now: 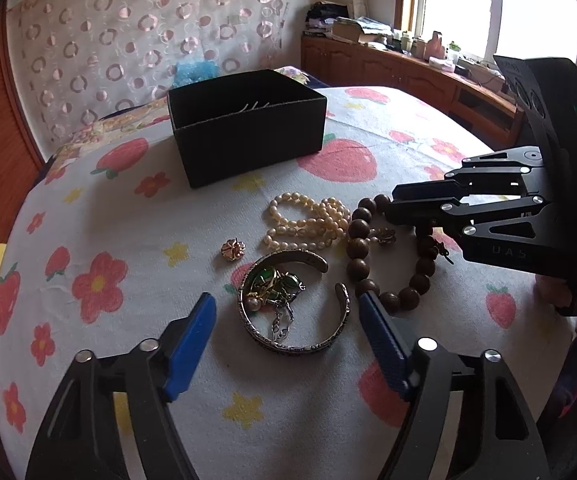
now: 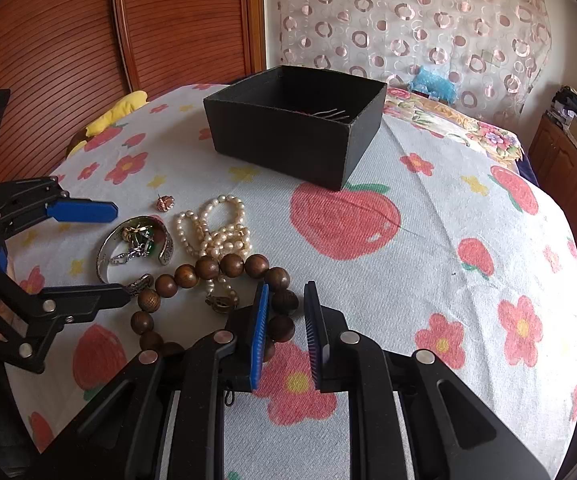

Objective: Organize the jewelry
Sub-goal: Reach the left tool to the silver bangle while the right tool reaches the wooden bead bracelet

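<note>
The left claw (image 1: 286, 308) stands open, its two blue pads on either side of a silver cuff bangle (image 1: 294, 304) without pressing on it. Only the left wrist view looks into the bangle's ring, where a small tangle lies: green stones, a pearl drop and a silver chain (image 1: 274, 292). The right claw (image 2: 286, 300) has its jaws nearly closed with only a narrow gap between the pads; its left pad lies against a wooden bead bracelet (image 2: 208, 268), but nothing shows between the pads. Only the right wrist view shows that gap; from the left the right claw's fingertips are seen side-on over the beads.

On the flowered bedspread (image 2: 428, 240) lie one bangle, one wooden bracelet, one heaped pearl strand (image 1: 308, 220) touching the wooden beads, one rose-gold flower earring (image 1: 233, 249) set apart, and one dull gold clip piece (image 2: 221, 302) inside the wooden loop.

Further back stands one open black box (image 1: 248, 136); a few thin silver pins (image 2: 330, 114) show inside it
</note>
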Demonstrator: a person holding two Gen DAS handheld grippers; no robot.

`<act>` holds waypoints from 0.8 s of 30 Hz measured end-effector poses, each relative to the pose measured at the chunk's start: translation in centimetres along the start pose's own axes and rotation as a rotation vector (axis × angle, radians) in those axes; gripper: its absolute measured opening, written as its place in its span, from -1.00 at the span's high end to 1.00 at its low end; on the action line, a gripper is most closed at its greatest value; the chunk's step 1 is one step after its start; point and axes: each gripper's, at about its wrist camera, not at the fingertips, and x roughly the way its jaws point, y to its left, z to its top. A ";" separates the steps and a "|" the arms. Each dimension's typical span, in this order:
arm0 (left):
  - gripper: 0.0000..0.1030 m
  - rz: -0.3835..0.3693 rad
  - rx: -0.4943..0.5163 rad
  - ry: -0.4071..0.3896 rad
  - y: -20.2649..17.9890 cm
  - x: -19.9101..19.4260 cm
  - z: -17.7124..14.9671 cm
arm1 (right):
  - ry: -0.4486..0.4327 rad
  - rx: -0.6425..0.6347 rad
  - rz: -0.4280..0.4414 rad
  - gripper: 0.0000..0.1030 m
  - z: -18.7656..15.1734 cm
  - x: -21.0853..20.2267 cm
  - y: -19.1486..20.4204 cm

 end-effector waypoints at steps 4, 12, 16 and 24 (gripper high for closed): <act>-0.30 0.006 0.014 0.014 -0.3 0.6 0.1 | 0.000 0.001 0.001 0.63 0.0 0.0 0.0; -0.09 -0.010 0.020 0.000 -0.5 0.4 0.0 | 0.000 0.001 0.001 0.63 0.0 0.0 0.0; -0.09 -0.012 -0.008 -0.036 0.1 -0.5 0.0 | 0.000 -0.001 -0.002 0.63 0.0 0.0 0.0; -0.09 0.008 -0.036 -0.100 0.8 -2.6 0.2 | 0.001 -0.003 -0.005 0.63 0.0 0.1 0.1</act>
